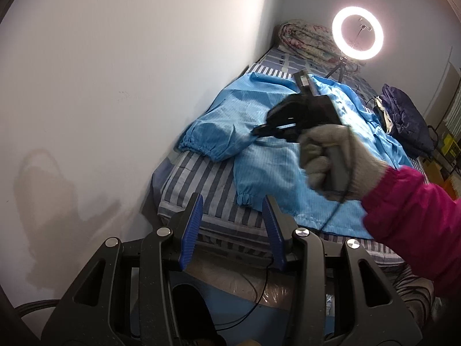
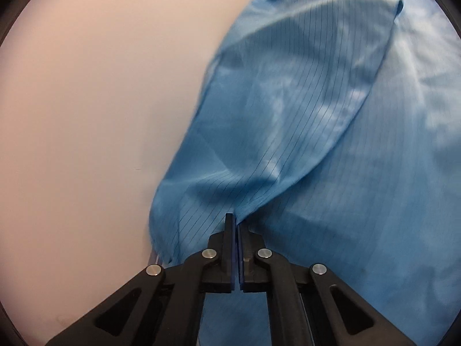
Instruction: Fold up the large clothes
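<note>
Our right black two-finger gripper point(image 2: 236, 225) clamps fold of light-blue pinstriped work coat point(image 1: 276, 170), jaws pressed together. Left gripper point(image 1: 232, 219) gapes empty, off striped bed point(image 1: 198, 184) foot. Coat lies spread along bed; we judge folding barely begun, sleeves unfolded.

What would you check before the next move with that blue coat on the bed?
1. Right gripper shut on the coat: ok.
2. Left gripper open and holding nothing: ok.
3. Sleeve lying on the coat body, cuff near the bed edge: ok.
4. Ring light standing beyond the coat, not on it: ok.
5. Cable hanging from the right gripper over the coat hem: not ok.
6. How much cloth is pinched: cannot tell.
</note>
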`<action>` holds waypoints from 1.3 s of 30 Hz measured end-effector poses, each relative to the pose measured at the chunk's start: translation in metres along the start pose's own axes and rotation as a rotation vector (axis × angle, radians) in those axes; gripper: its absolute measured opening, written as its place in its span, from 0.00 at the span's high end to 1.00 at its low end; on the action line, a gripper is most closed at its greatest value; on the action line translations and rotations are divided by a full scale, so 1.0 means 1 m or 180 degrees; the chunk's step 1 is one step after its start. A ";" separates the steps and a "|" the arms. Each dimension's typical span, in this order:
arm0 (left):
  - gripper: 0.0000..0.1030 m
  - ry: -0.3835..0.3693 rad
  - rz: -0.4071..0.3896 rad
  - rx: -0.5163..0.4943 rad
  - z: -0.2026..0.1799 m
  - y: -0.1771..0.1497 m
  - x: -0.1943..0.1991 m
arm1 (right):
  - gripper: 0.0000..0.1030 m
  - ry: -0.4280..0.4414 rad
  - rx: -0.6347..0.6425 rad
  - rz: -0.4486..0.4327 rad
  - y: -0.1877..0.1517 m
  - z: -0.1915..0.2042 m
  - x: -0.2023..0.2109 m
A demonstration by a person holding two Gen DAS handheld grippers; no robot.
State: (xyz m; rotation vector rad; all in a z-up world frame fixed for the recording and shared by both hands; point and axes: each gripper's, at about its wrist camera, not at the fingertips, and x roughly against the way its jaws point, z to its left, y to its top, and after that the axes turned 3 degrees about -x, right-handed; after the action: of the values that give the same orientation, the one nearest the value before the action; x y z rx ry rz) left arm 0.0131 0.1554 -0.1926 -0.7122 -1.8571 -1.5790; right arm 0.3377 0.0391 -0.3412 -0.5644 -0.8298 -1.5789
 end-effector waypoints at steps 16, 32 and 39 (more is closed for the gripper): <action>0.57 -0.0502 0.0620 0.0729 0.001 0.049 -0.114 | 1.00 -0.0199 0.0176 -0.0082 -0.034 -0.057 0.088; 0.77 0.0048 0.1051 0.0932 0.002 0.058 -0.233 | 0.72 -0.0262 0.0432 -0.0314 -0.066 -0.072 0.160; 0.98 0.0311 0.0480 0.0704 0.003 0.085 -0.191 | 0.66 -0.0324 0.0495 -0.0468 -0.068 -0.070 0.189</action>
State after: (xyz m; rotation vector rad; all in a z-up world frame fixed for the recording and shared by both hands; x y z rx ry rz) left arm 0.2043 0.1671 -0.2755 -0.6473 -1.8256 -1.2681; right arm 0.2445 -0.1320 -0.2564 -0.4834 -1.0816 -1.6114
